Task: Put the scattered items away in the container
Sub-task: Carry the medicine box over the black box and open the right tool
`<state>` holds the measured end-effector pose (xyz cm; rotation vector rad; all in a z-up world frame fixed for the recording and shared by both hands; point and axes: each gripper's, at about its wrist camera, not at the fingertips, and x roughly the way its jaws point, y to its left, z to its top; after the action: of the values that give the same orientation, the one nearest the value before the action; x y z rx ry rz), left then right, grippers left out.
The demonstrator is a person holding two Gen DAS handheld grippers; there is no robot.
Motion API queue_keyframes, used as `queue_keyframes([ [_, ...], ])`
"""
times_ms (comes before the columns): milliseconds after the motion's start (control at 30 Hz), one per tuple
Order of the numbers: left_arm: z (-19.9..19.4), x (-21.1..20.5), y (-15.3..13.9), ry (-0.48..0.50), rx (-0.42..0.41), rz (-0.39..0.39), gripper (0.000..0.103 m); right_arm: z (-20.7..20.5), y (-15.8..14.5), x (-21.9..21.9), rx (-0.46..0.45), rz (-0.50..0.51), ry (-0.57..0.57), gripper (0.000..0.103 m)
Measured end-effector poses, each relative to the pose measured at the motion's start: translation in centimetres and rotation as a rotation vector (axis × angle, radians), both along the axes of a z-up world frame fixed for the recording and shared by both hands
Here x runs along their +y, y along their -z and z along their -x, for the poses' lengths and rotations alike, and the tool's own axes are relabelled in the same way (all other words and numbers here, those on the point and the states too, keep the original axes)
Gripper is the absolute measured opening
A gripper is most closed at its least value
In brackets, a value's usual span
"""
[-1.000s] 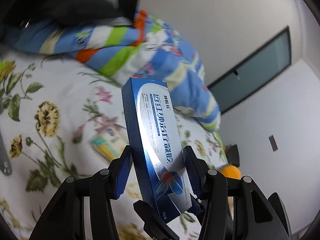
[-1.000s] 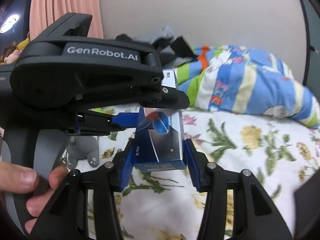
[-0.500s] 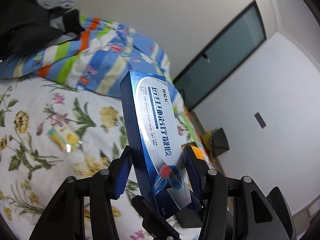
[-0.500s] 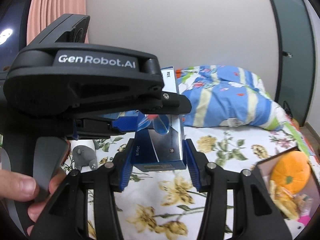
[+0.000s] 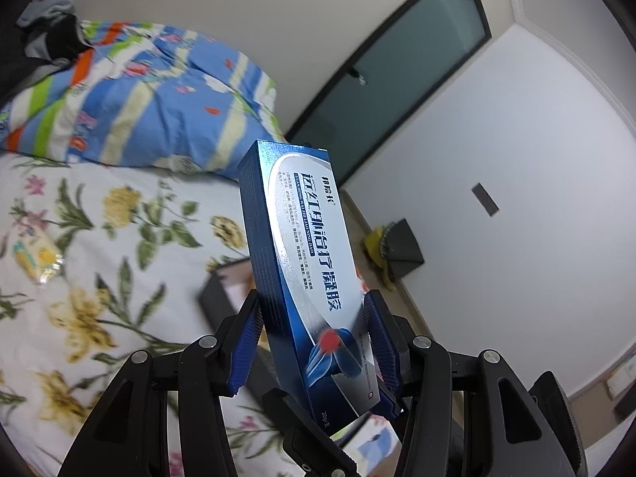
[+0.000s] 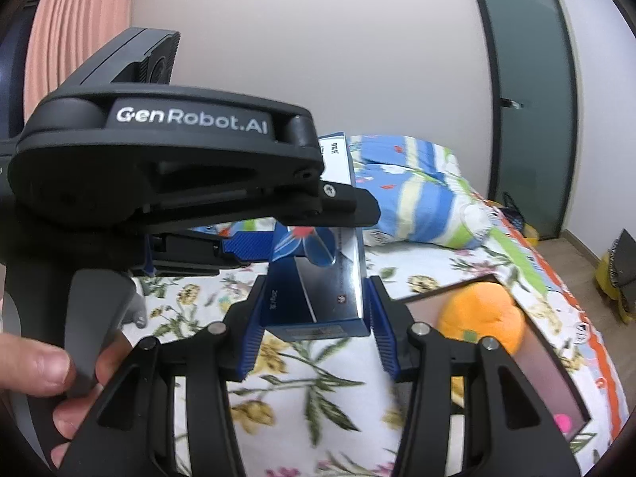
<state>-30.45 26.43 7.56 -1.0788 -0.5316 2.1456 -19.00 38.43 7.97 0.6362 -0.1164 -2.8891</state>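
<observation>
Both grippers have hold of the same blue box (image 5: 306, 278), a long silver-fronted carton with Chinese lettering and a red dot near its lower end. The left gripper (image 5: 314, 342) is closed on the box near that lower end, its blue pads pressed to either long edge, so the box stands up and leans toward 11 o'clock in the left wrist view. From the right wrist camera the right gripper (image 6: 316, 318) is clamped on the box's bottom end (image 6: 318, 298), one pad on each side, and the black body of the left gripper (image 6: 179, 175), marked "GenRobot.AI", crosses the picture from 9 o'clock and reaches over the box from above. A hand (image 6: 43, 377) at 8 o'clock holds that gripper's grey handle. The box is held in the air above the bed (image 5: 99, 278), which has a white sheet printed with yellow flowers and green leaves. The container (image 6: 548, 373), a dark-edged open box, lies on the bed at 4 o'clock in the right view, just beside the right gripper's right finger; an orange plush (image 6: 481, 314) sits in it with something pink near its lower corner. In the left view the container's dark rim (image 5: 214, 302) shows just behind the box at 8 o'clock of it. A small yellow packet (image 5: 37, 258) lies on the sheet at 9 o'clock, well apart from the container. A blue striped quilt (image 5: 151, 99) is heaped at the head of the bed at 10 o'clock, with dark clothes (image 5: 47, 39) on top of it.
</observation>
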Motion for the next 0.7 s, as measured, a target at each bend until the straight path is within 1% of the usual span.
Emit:
queue_keyframes([
  [133,-0.4,3.4,0.6,0.039,-0.012,0.004,0.052,-0.8,0.8,3.5,-0.012,0.006,0.039,0.049],
  [333,-0.8,8.2,2.3,0.085,-0.042,0.015,0.052,-1.5,2.6,7.7,-0.040,0.024,0.086,0.049],
  [433,-0.8,10.3,3.2,0.104,-0.058,0.024,0.052,-1.2,3.5,9.5,-0.056,0.036,0.106,0.049],
  [600,-1.1,13.0,4.5,0.132,-0.077,0.035,0.052,-1.4,4.8,11.7,-0.076,0.056,0.131,0.049],
  [700,-1.4,13.9,5.1,0.140,-0.078,0.047,0.052,-1.5,5.4,12.7,-0.088,0.074,0.141,0.049],
])
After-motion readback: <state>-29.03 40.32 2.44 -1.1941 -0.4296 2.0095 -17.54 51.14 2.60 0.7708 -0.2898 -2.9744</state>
